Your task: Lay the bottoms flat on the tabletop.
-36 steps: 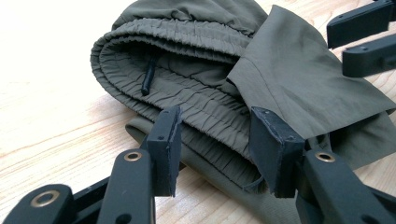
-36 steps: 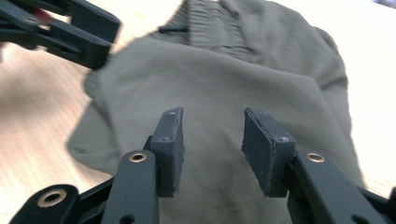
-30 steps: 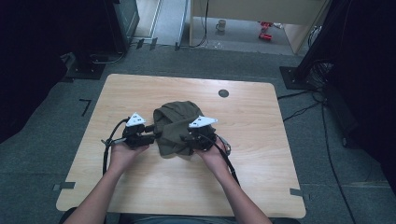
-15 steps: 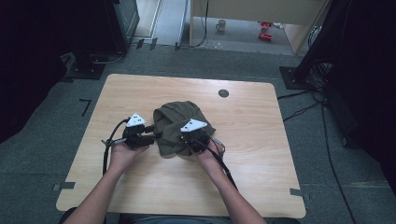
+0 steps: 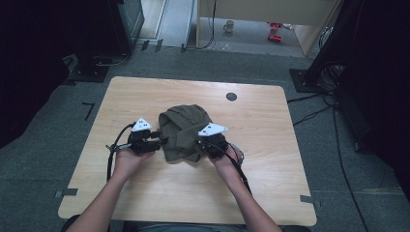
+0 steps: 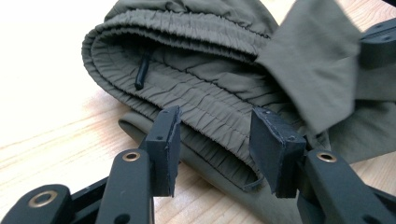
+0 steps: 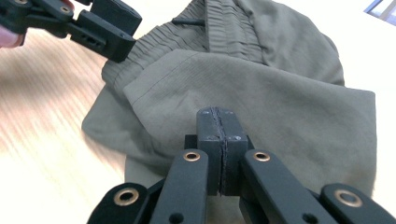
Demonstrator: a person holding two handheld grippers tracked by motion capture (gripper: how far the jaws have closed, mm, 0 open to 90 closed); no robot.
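An olive green garment (image 5: 183,128) with an elastic waistband lies crumpled mid-table. My left gripper (image 5: 162,141) sits at its left edge, and in the left gripper view it (image 6: 215,135) is open, its jaws straddling the waistband's (image 6: 205,112) lower fold without closing. My right gripper (image 5: 199,142) is at the garment's front right. Its jaws (image 7: 219,126) are shut, and a flap of the cloth (image 6: 313,60) rises toward that gripper (image 6: 378,44), so it appears pinched. A black drawstring end (image 6: 141,74) pokes out inside the waistband. The garment (image 7: 261,93) spreads beyond the shut jaws, with the left gripper (image 7: 116,42) at upper left.
The wooden table (image 5: 270,183) has a round black grommet (image 5: 231,96) near its far edge. Bare wood surrounds the garment. Dark equipment and cables stand on the floor around the table.
My right gripper shifted slightly left over the garment and came back, moving a fold of cloth. The left gripper has stayed at the garment's left edge.
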